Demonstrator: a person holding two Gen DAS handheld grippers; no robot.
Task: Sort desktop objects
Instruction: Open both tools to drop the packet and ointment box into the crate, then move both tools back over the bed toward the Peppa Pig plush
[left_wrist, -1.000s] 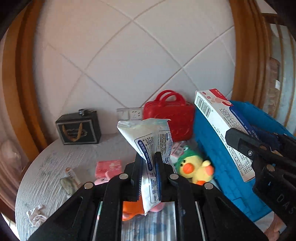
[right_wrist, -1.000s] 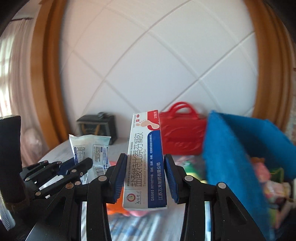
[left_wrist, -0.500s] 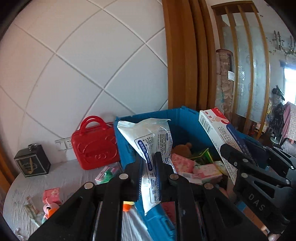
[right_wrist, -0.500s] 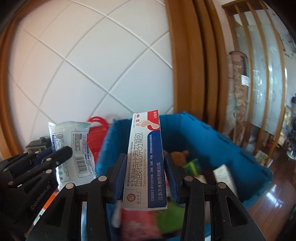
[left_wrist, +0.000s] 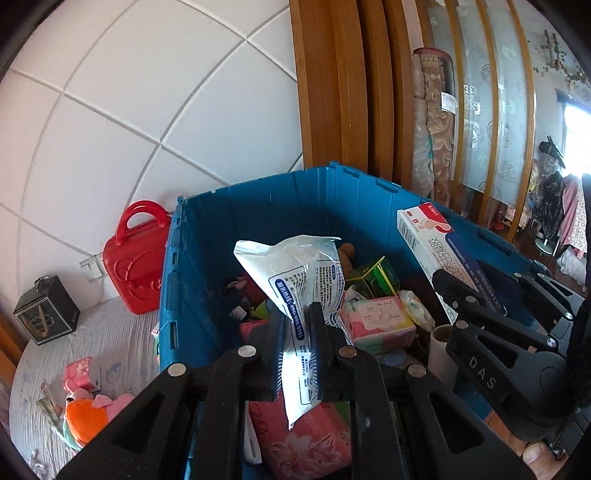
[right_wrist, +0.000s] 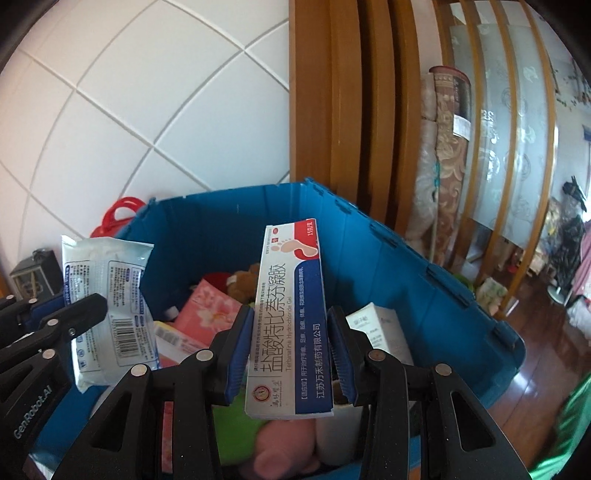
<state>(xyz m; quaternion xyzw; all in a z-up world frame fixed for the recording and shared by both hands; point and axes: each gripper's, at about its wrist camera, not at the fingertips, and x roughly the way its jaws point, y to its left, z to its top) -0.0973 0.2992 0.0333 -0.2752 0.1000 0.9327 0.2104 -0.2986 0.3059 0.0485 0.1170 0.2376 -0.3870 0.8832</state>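
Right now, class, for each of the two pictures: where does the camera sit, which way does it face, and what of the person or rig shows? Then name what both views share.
Left wrist: sits on the left gripper, faces down into the blue bin; its fingers clamp a white packet; a fingertip shows bottom right.
Right wrist: sits on the right gripper, faces the same bin; its fingers clamp an ointment box.
Shared: bin, red case, both held items, each other's gripper.

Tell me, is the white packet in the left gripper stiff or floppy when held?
Probably floppy: the white packet is thin film, creased and bent above the left gripper. It seems light, since a pinch at one end holds it up.
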